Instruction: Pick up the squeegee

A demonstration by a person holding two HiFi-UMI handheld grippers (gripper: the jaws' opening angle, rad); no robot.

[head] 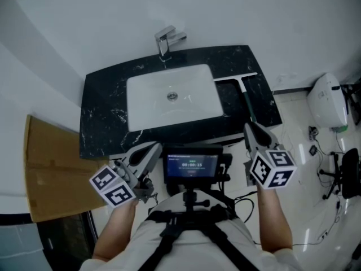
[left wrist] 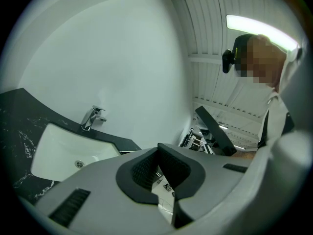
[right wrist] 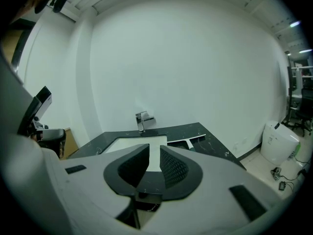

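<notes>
Inspecting, we are judging the squeegee (head: 243,82) at one o'clock light, stiff, best gripped by its handle (head: 248,103); right gripper (right wrist: 154,152) fingers slightly parted, left gripper (left wrist: 157,152) fingers touching, both empty.

a washroom-style corner inside what is looking like a lab or workshop. a black marble counter (head: 101,117) is running along a plain white wall, holding a white sink basin (head: 152,97) with a chrome tap (head: 166,41) at its far edge and a squeegee (head: 243,83) lying to the right. loose cables (head: 316,145) and a white device (head: 328,103) are sitting on the glossy floor at right, and cardboard (head: 48,168) is showing at left.
</notes>
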